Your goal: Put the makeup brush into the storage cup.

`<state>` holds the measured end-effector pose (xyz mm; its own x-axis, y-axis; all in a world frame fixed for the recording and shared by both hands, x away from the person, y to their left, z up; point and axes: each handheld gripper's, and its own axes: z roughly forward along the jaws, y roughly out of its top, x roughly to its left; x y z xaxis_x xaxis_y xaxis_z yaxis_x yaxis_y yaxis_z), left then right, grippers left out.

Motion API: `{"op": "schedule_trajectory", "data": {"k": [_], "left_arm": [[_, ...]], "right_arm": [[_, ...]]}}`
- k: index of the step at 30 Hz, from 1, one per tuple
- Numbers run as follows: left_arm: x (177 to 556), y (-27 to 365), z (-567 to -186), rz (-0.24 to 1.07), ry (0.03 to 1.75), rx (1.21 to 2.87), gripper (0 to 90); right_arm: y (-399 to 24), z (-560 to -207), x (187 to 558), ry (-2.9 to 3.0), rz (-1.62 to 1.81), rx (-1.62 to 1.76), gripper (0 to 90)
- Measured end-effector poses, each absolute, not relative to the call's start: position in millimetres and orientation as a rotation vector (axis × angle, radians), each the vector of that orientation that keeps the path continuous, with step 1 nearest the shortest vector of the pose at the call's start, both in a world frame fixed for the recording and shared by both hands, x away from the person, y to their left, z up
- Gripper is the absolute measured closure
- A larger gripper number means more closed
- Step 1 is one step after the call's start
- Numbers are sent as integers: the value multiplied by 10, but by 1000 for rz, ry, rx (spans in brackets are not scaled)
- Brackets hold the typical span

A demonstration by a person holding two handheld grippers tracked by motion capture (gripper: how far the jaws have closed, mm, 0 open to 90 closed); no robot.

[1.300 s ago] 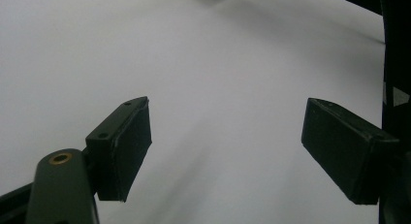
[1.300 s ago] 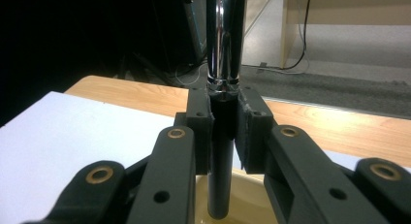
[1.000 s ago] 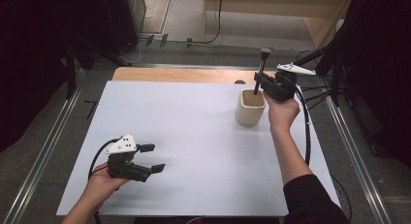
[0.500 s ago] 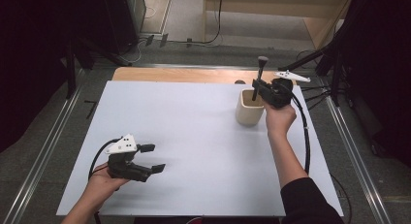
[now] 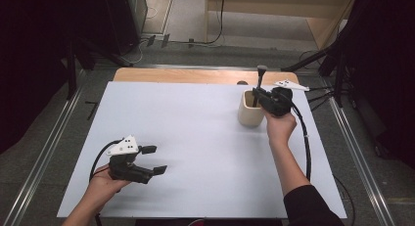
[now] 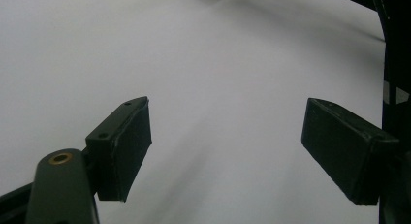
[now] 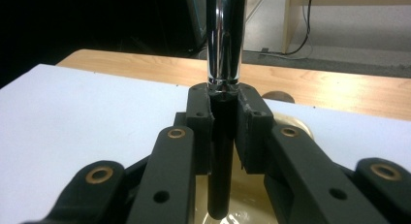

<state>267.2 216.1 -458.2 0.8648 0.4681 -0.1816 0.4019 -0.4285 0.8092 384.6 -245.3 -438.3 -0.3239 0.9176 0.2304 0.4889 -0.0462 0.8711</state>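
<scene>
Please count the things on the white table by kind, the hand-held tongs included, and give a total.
Tongs: 2, left tongs open over the table, right tongs shut on the tool
Beige cup: 1
Long tool with black and chrome shaft, lower end in the cup: 1
Total: 4

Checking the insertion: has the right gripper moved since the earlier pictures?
Yes. The right gripper, shut on the tool, has sunk toward the cup, which stays put.

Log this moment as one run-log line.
right tool: shut on black-and-chrome rod, lower end in cream cup | left tool: open, nothing between, over white table
</scene>
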Motion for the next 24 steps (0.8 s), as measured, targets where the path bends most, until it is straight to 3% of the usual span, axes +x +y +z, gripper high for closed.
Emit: {"op": "schedule_trajectory", "data": {"k": [20,21,23,24], "left_arm": [[2674,2166,-4579,91,633,2069,186],[2674,2167,-4579,92,632,2068,186],[2672,2166,-4578,93,632,2067,186],[2673,2166,-4579,91,632,2067,186]], "right_arm": [[-2466,-4417,3783,1810,1327,1483,791],[-2474,-4402,3771,1802,1326,1473,721],[-2498,-4368,3763,1778,1368,1441,469],[-2506,-4354,3760,1776,1390,1437,462]]}}
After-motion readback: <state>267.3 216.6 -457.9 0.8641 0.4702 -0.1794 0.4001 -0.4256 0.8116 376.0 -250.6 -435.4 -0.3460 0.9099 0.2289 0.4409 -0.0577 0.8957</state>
